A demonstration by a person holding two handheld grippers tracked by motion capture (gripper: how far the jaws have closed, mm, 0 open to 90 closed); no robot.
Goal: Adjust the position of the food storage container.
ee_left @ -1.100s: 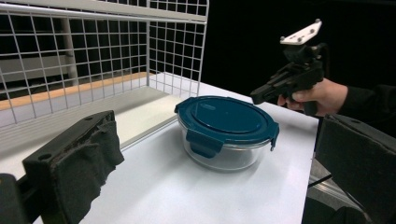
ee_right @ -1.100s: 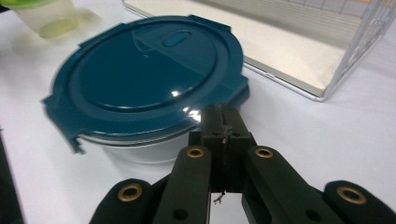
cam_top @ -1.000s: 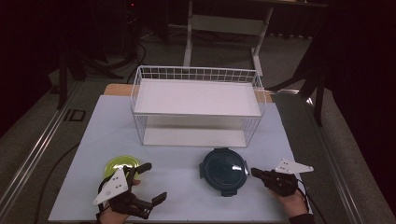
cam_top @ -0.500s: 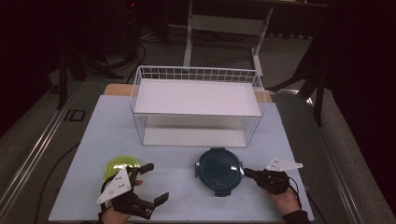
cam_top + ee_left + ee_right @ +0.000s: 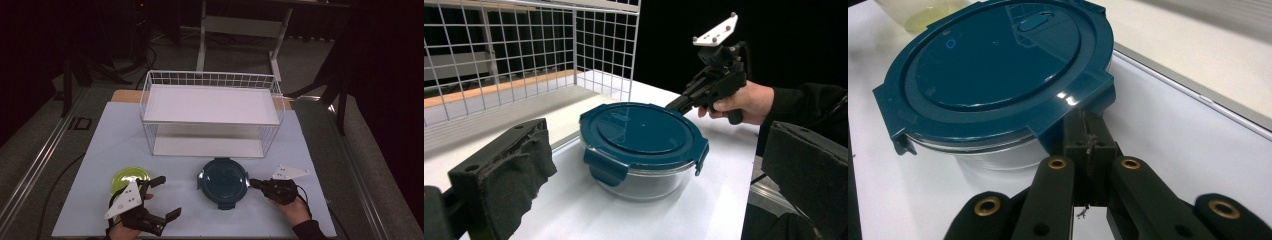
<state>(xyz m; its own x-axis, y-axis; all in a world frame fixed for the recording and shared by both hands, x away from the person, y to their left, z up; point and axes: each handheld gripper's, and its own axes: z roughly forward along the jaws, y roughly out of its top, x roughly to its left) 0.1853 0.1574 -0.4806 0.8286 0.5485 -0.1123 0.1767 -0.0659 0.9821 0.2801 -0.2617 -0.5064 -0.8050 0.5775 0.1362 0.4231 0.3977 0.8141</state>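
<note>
A flat white surface point(image 5: 100, 150) holds a white wire basket point(image 5: 212, 107) with a grid wall. Near the front sits a round, clear bowl with a shiny blue lid point(image 5: 222, 179). The right claw point(image 5: 255, 183) is pinched tight, its tip touching a lid clip. The left claw point(image 5: 165, 197) gapes wide, holding nothing.

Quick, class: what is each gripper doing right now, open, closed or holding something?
Left gripper: jaws open, holding nothing.
Right gripper: jaws closed together, tips at a side latch of the blue-lidded container; nothing visibly held.
</note>
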